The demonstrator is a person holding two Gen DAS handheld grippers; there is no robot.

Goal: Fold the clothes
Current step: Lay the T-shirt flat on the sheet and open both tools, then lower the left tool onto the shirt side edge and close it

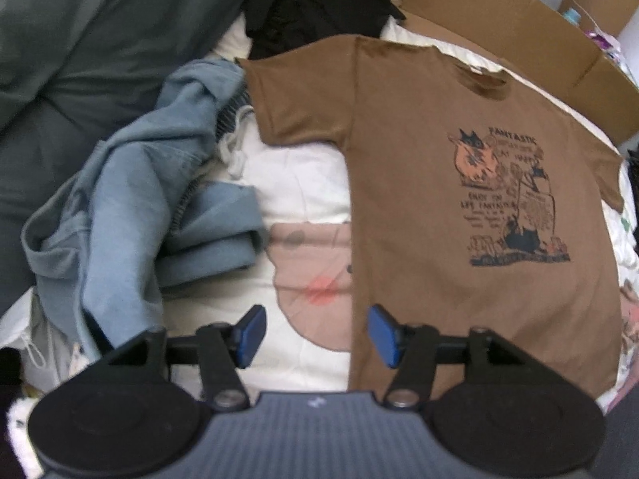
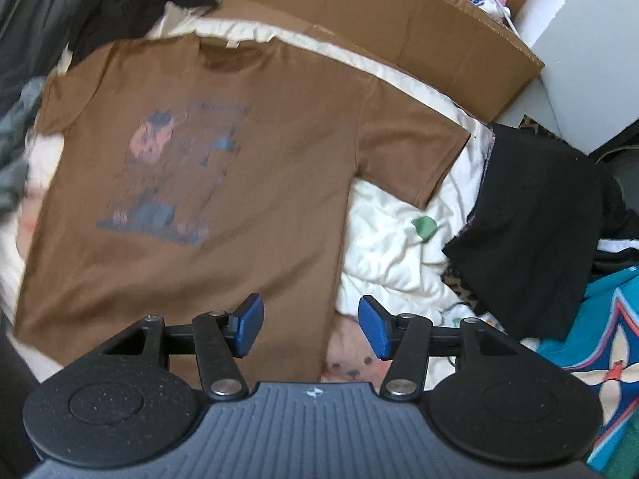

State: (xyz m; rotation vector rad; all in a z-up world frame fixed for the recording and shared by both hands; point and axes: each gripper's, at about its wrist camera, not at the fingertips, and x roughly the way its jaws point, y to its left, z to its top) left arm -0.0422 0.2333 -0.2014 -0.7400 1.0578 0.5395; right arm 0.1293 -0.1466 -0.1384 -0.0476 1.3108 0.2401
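Cluttered bed with a white comforter: your brown graphic T-shirt lies flat, print up. Left gripper and right gripper hover wide open, holding nothing. Soft, light cotton, so pinch at sleeves or hem.

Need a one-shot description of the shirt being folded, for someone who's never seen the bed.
On the white bedding, in front of the cardboard box, lies a brown T-shirt, spread flat. Unlike the crumpled blue garment and black clothes nearby, it carries a dark-and-orange chest print.
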